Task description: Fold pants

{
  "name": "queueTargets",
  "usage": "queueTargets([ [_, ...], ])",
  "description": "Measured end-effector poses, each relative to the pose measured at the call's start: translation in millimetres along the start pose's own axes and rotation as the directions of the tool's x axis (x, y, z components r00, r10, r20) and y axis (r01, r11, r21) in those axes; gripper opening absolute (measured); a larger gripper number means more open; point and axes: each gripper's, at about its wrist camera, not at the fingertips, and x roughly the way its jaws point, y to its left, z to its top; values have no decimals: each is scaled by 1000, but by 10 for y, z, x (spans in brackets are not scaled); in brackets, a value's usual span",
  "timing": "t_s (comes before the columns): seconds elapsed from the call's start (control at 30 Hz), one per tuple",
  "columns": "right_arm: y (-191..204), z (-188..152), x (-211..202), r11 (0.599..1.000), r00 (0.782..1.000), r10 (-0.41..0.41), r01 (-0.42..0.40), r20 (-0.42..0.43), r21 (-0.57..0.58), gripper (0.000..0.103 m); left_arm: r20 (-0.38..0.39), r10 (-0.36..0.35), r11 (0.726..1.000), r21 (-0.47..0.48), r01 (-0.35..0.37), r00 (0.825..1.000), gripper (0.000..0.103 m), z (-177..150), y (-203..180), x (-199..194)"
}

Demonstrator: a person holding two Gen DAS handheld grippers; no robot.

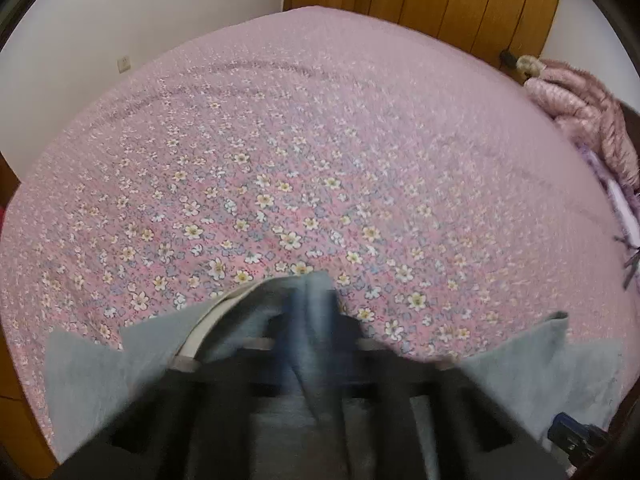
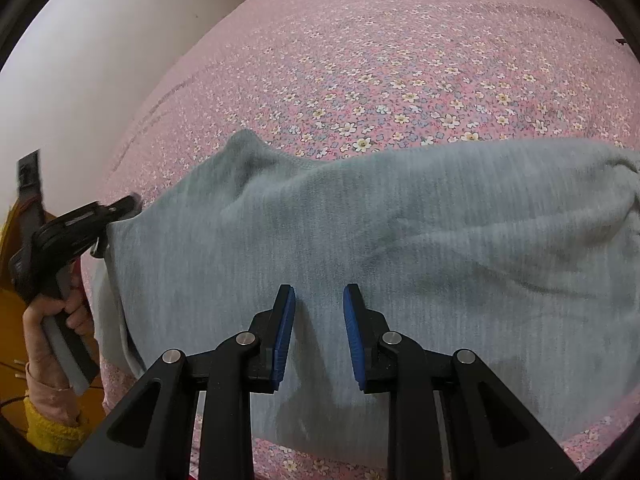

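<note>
Ahead of both grippers, the pink floral bed (image 1: 320, 128) lies bare up to the wall and wardrobe. The grey pants (image 2: 400, 240) stretch crosswise under the right gripper (image 2: 319, 332), whose blue pads stand apart above the fabric without pinching it. The left gripper (image 1: 308, 320) is clamped on the pants' bunched edge; no readable writing shows.

We find no readable text, label, brand, number or sign in either view; the blur hides any fine print.
</note>
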Motion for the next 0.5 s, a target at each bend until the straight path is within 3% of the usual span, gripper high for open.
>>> queueTargets([
  [0.27,10,-11,-11,1000,1000,-7,8,9,-10,26,114,-82,993,-78,91,990,3,-94,427,-598],
  [0.5,70,-13,4,999,1000,-24,24,12,-31,26,164,-42,989,-132,64,986,3,-307,905,-1045],
])
